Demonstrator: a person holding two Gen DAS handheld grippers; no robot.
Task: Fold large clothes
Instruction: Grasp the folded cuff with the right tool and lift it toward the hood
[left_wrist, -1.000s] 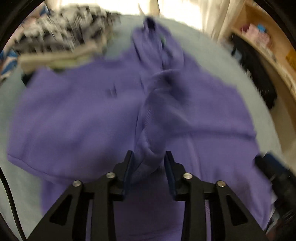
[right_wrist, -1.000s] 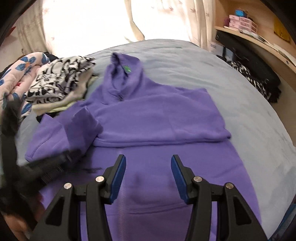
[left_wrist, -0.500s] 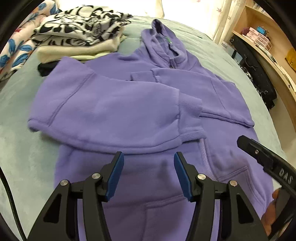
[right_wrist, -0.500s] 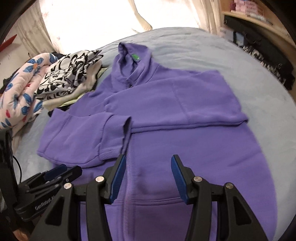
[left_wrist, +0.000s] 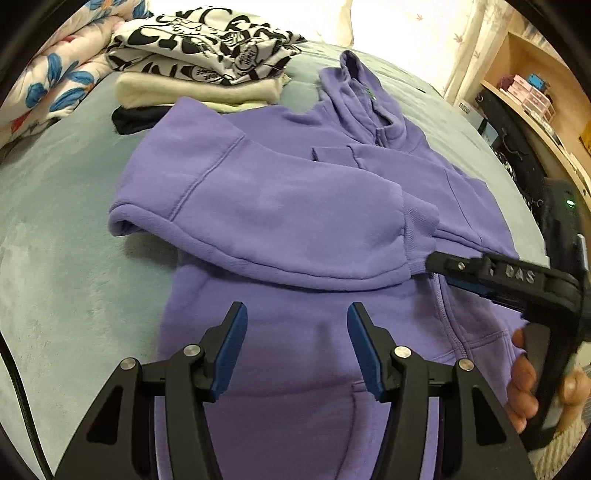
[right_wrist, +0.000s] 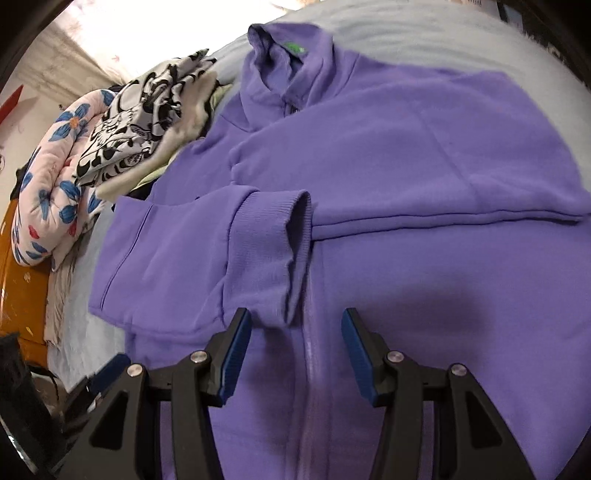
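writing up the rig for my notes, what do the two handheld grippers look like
Both are matte black plastic. The left gripper and right gripper each have two angular fingers with triangular cut-outs, silver round pivot bolts and blue pads on the inner faces. In the left wrist view, raised letters reading DAS show on the right gripper's side, and a black cable runs along the left edge.

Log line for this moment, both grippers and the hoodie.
left hand-held gripper: open, empty | right hand-held gripper: open, empty | purple hoodie: both sleeves folded across front

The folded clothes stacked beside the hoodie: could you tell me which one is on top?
The black-and-white patterned garment; the plain cream one lies beneath it.
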